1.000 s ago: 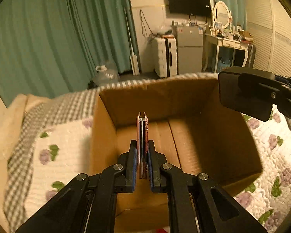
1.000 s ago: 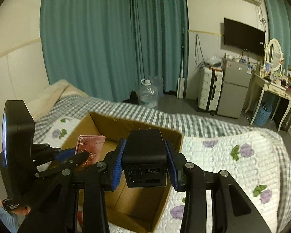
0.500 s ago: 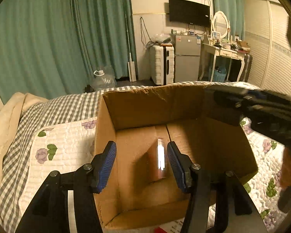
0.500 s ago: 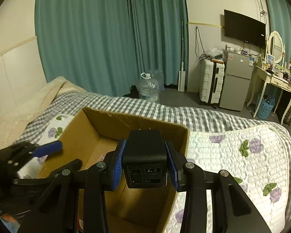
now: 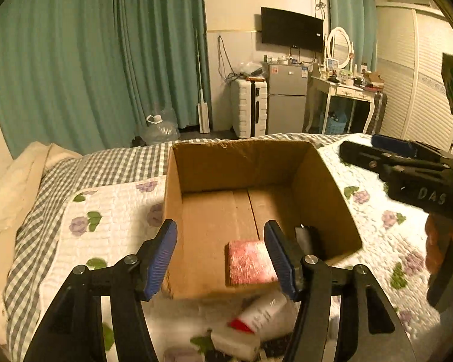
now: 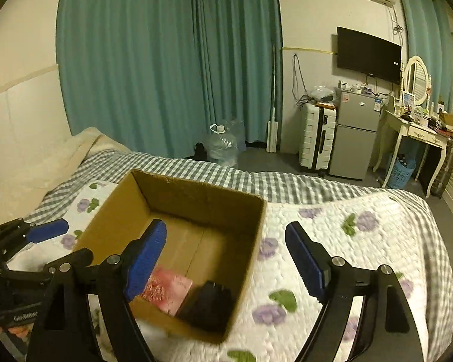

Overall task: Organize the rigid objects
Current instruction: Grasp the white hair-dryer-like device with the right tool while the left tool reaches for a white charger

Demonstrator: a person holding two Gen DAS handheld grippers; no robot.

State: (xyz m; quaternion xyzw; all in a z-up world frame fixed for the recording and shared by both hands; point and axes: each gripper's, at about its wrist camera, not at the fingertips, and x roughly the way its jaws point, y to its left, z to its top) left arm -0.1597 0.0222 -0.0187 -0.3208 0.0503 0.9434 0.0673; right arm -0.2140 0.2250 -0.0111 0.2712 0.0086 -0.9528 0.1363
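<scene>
Now both tools are empty. The left gripper [image 5: 220, 256] has its blue pads wide apart and holds nothing. The right gripper [image 6: 226, 259] is spread wide too, with nothing in it.

The cardboard box [image 5: 241, 163] sits on the flowered quilt [image 5: 114, 205], and two things lie on the box floor. A pink flat case [image 5: 249, 262] lies flat near the front wall of the box. A black charger block [image 6: 208, 304] rests just beside the case, in the front corner of the box.

More things look left to pack. A white tube with a red end [image 5: 261, 313] lies on the quilt just outside the front wall of the box. I think that is the next thing to fetch. To do it well, bring one open gripper down over the tube, with one pad on each long side. Then squeeze gently, lift it above the box wall, and let go low inside the box, in a bare spot behind the case. Keep the other gripper out of the way so they don't bump.

The left camera shows the tube in front of the box, and the right one does not. The right camera shows the charger block whole, while the left one shows only its top behind a pad
</scene>
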